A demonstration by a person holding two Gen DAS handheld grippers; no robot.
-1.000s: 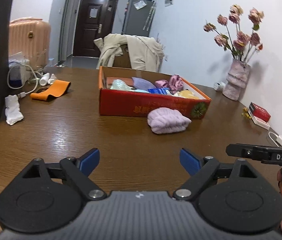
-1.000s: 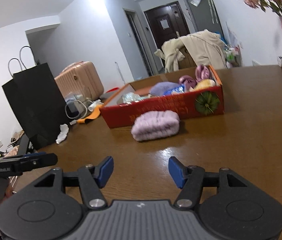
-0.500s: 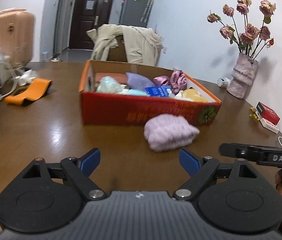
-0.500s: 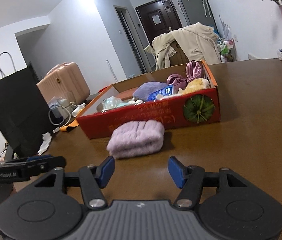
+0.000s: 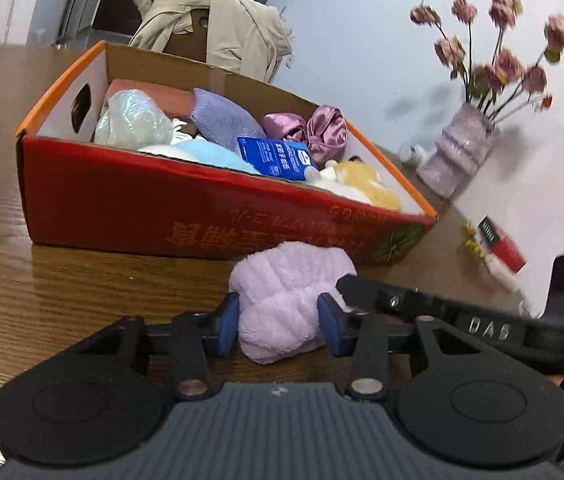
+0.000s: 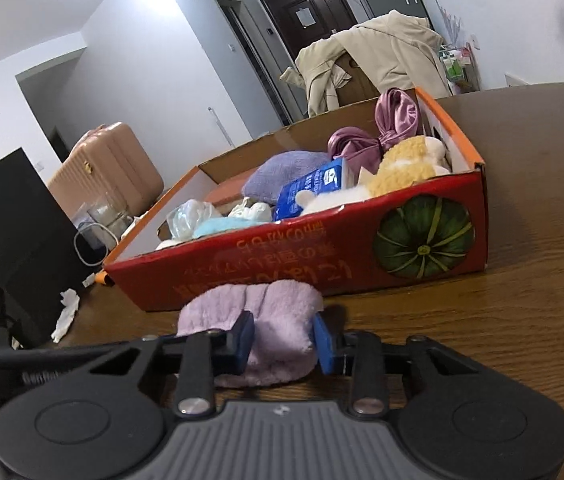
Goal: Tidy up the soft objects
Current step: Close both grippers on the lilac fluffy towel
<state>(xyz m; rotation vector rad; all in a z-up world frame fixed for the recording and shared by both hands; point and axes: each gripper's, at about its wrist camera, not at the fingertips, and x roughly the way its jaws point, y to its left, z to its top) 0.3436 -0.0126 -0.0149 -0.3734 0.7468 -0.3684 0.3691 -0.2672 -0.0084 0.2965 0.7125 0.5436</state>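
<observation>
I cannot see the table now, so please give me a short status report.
Left gripper and right gripper: jaws just closed onto lilac fluffy towel. Towel on table, against red cardboard box. Nothing blocking.

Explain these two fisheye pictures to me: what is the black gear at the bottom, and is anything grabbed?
Each view comes from a camera on a hand-held gripper that a person carries, looking along its blue fingers. The left hand-held gripper and right hand-held gripper have just been closing, and both pinch the lilac fluffy towel, which lies on the wooden table before the red cardboard box of soft things. A vase of flowers stands by the wall.
</observation>
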